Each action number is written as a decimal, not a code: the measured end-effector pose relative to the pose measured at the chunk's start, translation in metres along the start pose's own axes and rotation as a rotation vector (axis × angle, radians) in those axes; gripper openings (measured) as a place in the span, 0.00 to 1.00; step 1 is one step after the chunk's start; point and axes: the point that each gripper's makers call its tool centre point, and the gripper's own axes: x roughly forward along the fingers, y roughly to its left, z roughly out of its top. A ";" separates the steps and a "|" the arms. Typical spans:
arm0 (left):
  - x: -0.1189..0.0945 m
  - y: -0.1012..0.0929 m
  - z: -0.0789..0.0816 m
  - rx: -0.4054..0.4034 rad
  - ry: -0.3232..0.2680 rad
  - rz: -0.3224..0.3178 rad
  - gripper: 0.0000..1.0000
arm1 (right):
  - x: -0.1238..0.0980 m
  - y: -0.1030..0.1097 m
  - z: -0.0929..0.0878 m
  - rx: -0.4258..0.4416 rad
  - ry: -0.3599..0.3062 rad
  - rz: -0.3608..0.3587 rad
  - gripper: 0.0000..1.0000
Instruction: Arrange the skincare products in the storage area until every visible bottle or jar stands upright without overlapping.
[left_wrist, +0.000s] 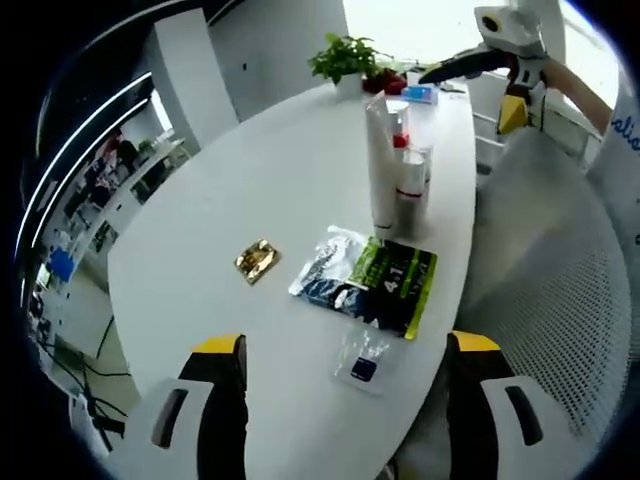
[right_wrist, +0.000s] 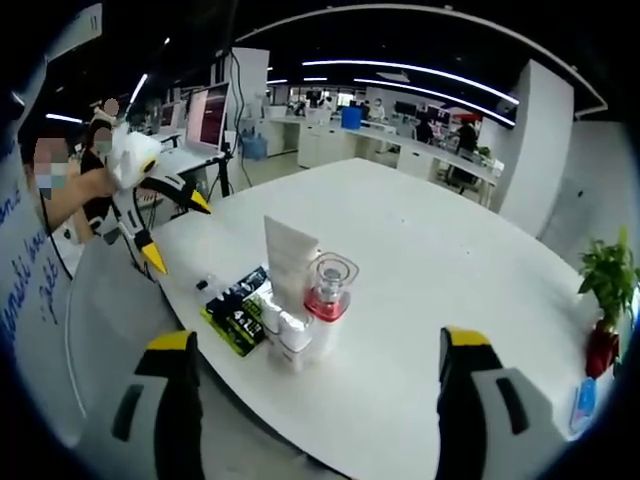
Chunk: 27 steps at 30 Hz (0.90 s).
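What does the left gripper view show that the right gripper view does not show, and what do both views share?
Left gripper view: a small gold packet lying on the white table, apart from the other items, and a clear sachet near the table edge.

Right gripper view: a bottle with a clear cap and a red band, plus a long office with desks and monitors behind.

Both: the tall white tube standing upright, the green and black packet, a potted plant, and the open jaws of each view's own gripper.

White tube (right_wrist: 290, 258) and red-collared clear-capped bottle (right_wrist: 329, 290) upright, touching, beside flat sachets (left_wrist: 372, 280) near the table edge
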 end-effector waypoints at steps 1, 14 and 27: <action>-0.002 0.000 0.000 -0.007 -0.003 0.005 0.81 | 0.000 0.000 0.000 -0.001 0.000 0.000 1.00; -0.022 0.008 0.004 -0.068 -0.048 0.086 0.91 | 0.004 0.006 0.002 -0.017 0.009 0.026 1.00; -0.039 0.010 0.006 -0.087 -0.075 0.132 0.97 | 0.005 0.004 -0.002 -0.031 0.024 0.031 1.00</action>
